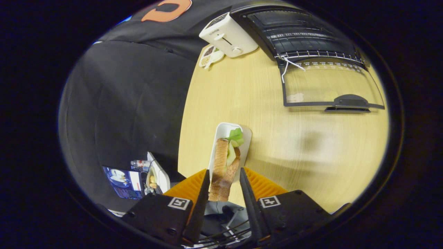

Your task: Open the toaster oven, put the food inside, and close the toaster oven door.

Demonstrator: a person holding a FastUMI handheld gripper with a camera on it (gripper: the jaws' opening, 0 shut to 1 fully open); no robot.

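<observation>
A sandwich (223,166) of toasted bread with lettuce and pale filling stands on edge between my fingers, over a white rectangular plate (224,128) on the wooden table (294,148). My gripper (224,171) is shut on the sandwich, one finger against each bread slice. Beyond the fingers, across the table, the black toaster oven (294,31) stands open. Its glass door (328,86) lies folded down flat, the handle (347,103) pointing toward me. A wire rack (311,55) shows at the oven's mouth.
A white pop-up toaster (228,36) stands beside the oven, with a small divided dish (209,57) of seeds next to it. Bare tabletop lies between the plate and the oven door. Past the table's edge are a lit screen (123,178) and a small bottle (140,164).
</observation>
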